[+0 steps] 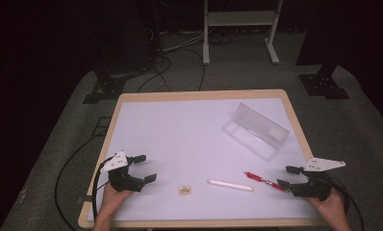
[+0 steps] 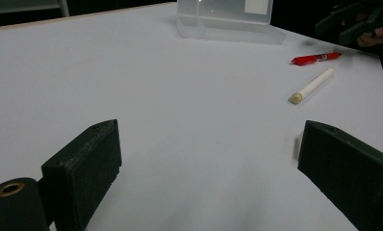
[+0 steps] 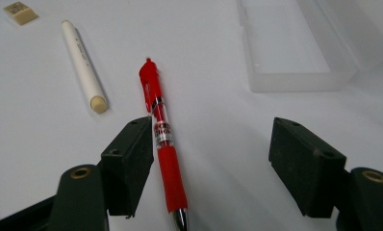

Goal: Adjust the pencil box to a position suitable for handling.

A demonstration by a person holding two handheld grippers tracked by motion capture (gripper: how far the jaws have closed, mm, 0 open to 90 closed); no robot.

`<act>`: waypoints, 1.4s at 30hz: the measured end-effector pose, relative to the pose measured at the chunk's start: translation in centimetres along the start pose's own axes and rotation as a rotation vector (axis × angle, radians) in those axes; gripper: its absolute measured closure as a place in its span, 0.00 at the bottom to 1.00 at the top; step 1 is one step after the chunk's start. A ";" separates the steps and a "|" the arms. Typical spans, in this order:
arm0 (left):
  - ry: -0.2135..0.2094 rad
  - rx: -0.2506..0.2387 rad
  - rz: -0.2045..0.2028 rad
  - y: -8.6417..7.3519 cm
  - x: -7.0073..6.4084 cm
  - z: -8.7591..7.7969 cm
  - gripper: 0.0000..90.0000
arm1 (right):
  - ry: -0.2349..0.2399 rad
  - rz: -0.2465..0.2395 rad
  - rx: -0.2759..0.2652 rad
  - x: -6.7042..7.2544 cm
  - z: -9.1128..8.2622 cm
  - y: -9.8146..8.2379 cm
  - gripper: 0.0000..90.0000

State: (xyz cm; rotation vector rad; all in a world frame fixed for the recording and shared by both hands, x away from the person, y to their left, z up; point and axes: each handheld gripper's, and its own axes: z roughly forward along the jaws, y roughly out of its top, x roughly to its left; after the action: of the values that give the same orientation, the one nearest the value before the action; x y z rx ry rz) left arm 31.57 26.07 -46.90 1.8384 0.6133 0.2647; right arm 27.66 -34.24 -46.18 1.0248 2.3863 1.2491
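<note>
Between the jaws of our right gripper [image 3: 211, 166] lies the red pen [image 3: 161, 144], flat on the table [image 1: 180, 125], its metal tip toward the gripper and its cap end pointing away. We see it just beside one jaw in the right gripper view; whether it touches that jaw we cannot tell. The other jaw stands well apart from it, so the gripper is released and grasps nothing. In the high view the pen [image 1: 264, 181] lies near the table's near edge, toward the near right corner, with the right gripper [image 1: 287, 176] at its right end.

Just beside the pen, toward the middle of the near edge, we find the white marker [image 1: 230, 185], lying apart from it. Further along the same edge sits the small eraser [image 1: 185, 190].

Behind the pen, toward the right edge, the clear case [image 1: 255, 130] stands open with its lid raised.

At the near left corner we hold the left gripper [image 1: 145, 168]; its jaws are spread wide over bare table, nothing between them.
</note>
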 end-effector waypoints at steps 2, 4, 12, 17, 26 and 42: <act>-0.001 -0.002 -0.003 0.0 0.0 0.0 0.08 | 0.001 -0.008 0.001 0.0 0.1 0.5 0.35; -0.001 0.000 0.000 0.0 0.0 0.0 0.08 | -0.002 -0.014 0.003 0.0 0.1 0.7 0.35; -0.007 -0.004 0.000 0.0 0.1 0.0 0.08 | 0.007 -0.033 0.006 0.0 0.8 2.8 0.35; -0.010 -0.004 0.002 0.0 0.0 0.0 0.08 | 0.011 -0.055 0.021 0.1 1.3 4.3 0.35; -0.014 -0.003 0.002 0.0 0.0 0.0 0.08 | 0.019 -0.083 0.060 0.0 2.8 6.6 0.35; -0.016 -0.006 0.000 0.0 0.1 -0.1 0.08 | 0.033 -0.128 0.111 -0.3 6.0 9.5 0.35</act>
State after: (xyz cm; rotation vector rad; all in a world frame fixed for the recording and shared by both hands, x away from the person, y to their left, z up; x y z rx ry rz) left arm 31.59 26.15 -46.90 1.8326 0.6005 0.2514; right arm 35.46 -27.11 -42.20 0.8717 2.5276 1.1085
